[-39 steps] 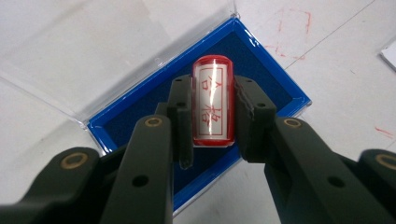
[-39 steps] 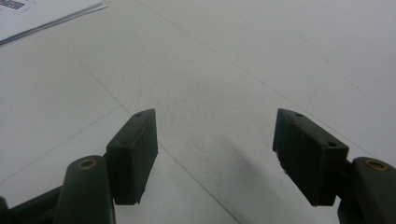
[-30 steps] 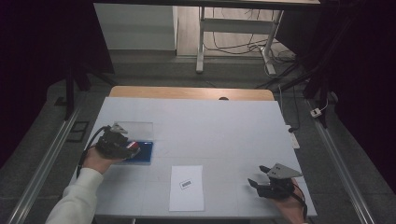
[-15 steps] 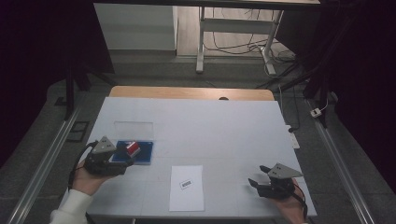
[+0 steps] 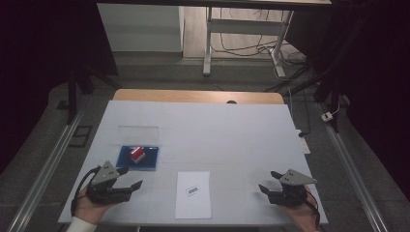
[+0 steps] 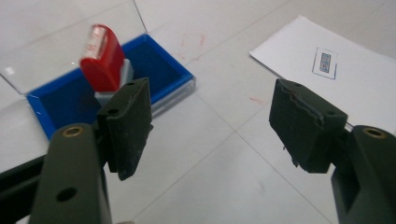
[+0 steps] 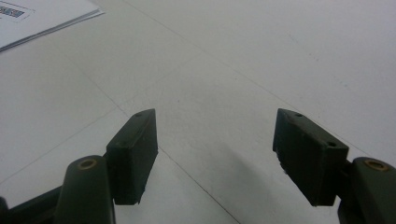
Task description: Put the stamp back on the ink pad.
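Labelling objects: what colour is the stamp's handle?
Red; the stamp stands on the blue ink pad. Clearest in the left gripper view.

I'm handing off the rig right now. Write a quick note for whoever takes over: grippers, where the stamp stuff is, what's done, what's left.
Left gripper: open, nothing between the jaws, near the table's front left corner, just in front of the ink pad.
Right gripper: open, empty, front right of the table.
Red stamp: stands on the blue ink pad, whose clear lid lies folded open behind it.
Paper sheet: front centre, already bearing one small printed box.
Done: the stamp is on the pad, released.
Left: probably close the lid, if no further print is wanted.
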A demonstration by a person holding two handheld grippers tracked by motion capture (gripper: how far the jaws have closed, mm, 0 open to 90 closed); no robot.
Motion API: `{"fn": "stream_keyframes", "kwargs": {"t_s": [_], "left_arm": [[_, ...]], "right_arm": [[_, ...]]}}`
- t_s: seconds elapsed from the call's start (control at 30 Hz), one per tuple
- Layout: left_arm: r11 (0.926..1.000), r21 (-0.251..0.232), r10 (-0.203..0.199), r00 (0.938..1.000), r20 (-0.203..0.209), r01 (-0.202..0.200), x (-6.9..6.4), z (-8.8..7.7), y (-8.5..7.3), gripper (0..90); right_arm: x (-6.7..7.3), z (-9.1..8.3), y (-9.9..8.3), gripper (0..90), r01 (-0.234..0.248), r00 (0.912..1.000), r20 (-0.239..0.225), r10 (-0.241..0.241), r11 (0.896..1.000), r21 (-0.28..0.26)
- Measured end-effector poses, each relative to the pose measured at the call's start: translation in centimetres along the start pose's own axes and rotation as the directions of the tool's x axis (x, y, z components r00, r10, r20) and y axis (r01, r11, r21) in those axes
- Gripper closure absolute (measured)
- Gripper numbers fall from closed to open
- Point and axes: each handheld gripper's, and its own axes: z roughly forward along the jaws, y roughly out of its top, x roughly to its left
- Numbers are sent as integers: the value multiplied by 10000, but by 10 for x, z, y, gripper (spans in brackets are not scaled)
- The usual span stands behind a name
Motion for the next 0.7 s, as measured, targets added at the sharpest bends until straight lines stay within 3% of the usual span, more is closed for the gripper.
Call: {"fn": "stream_keyframes", "kwargs": {"t_s": [0.2, 0.7], "left_arm": [[10000, 22, -35, 10000, -55, 35, -2, 3, -10, 302], [10000, 83, 18, 10000, -68, -17, -3, 8, -13, 304]], "right_arm": [[1, -1, 0, 305, 16, 10000, 2, -16, 9999, -167], [1, -3, 1, 307, 116, 9998, -154, -121, 9995, -299]]}}
